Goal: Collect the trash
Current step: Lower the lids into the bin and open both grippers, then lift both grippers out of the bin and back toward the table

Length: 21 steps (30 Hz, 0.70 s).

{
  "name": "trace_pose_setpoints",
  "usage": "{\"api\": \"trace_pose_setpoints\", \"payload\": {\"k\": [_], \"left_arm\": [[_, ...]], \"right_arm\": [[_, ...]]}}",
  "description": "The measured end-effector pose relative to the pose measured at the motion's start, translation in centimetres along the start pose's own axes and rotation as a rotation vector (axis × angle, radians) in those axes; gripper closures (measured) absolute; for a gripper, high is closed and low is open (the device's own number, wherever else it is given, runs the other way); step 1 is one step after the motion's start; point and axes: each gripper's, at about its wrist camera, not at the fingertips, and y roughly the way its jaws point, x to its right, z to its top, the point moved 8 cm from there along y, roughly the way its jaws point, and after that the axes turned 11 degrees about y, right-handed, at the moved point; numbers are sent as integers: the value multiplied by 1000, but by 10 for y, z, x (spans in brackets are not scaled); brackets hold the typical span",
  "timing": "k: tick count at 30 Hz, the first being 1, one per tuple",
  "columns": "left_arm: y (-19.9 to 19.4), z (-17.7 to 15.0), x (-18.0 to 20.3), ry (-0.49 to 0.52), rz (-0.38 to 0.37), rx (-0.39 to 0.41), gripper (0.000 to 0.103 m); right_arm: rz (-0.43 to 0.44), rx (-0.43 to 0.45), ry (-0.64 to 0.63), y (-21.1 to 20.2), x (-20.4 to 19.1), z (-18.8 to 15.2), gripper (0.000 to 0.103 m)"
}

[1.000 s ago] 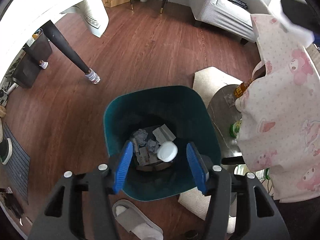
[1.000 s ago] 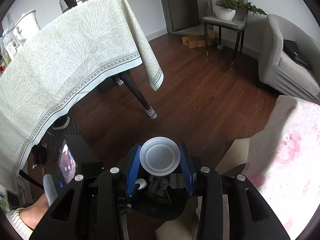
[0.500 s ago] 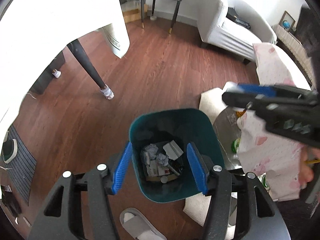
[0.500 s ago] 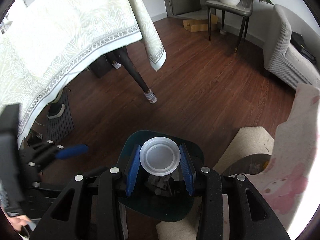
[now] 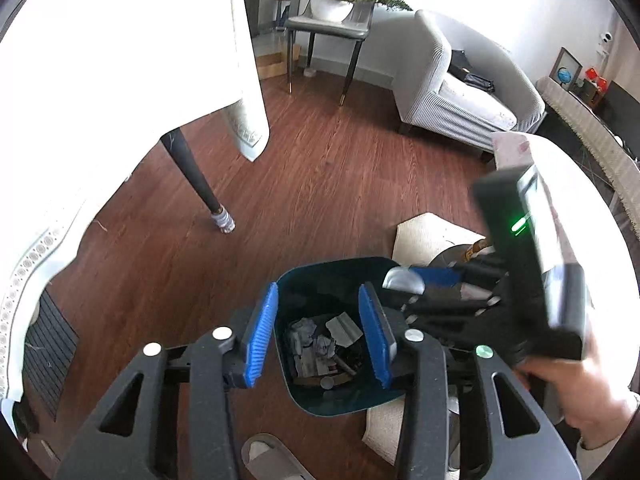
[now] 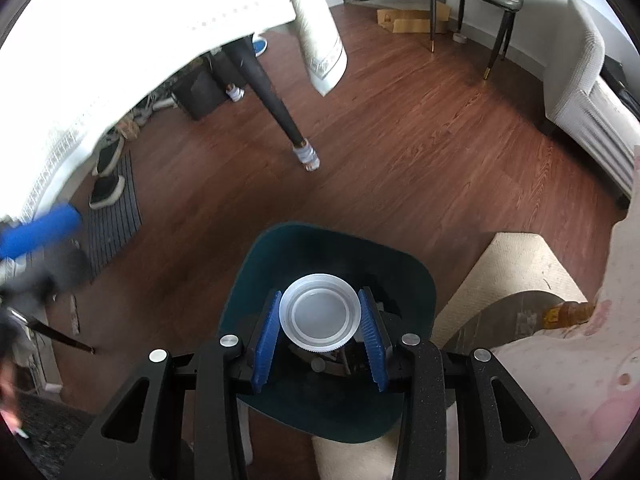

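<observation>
A dark teal trash bin (image 5: 320, 280) stands on the wood floor, holding crumpled paper and scraps (image 5: 320, 344). My left gripper (image 5: 320, 330) is open and empty, high above the bin. My right gripper (image 6: 319, 330) is shut on a white plastic lid (image 6: 318, 316) and holds it directly over the bin's opening (image 6: 280, 248). In the left wrist view the right gripper (image 5: 420, 280) reaches in from the right over the bin's rim, the lid (image 5: 402, 278) showing edge-on. The left gripper shows blurred at the left edge of the right wrist view (image 6: 40, 228).
A table with a pale cloth (image 5: 120, 80) and dark leg (image 5: 196, 176) stands to the left. A grey sofa (image 5: 452, 88) and a chair with a plant (image 5: 332, 24) are behind. A beige mat (image 6: 516, 268), a round side table (image 6: 500, 320) with a brown bottle (image 6: 568, 314), a slipper (image 5: 268, 456).
The left gripper has risen and pulled back from the bin. The right gripper has carried the lid lower and over the bin's opening.
</observation>
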Motion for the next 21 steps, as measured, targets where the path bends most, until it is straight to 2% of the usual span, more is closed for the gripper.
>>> {"api": "trace_pose_setpoints", "payload": {"k": [8, 10, 11, 12, 17, 21], "left_arm": [[-13, 8, 5, 15, 1, 30, 66], [-17, 11, 6, 19, 3, 41, 67], [-18, 11, 6, 21, 4, 47, 67], [-20, 12, 6, 22, 7, 53, 67], [-29, 18, 11, 28, 14, 80, 67], [-33, 21, 16, 45, 24, 96, 67]], "right_arm": [[-46, -102, -44, 34, 3, -29, 63], [-47, -129, -48, 40, 3, -36, 58], [-46, -134, -53, 41, 2, -38, 51], [-48, -135, -56, 41, 3, -39, 50], [-68, -137, -67, 39, 8, -44, 50], [-79, -101, -77, 28, 12, -42, 50]]}}
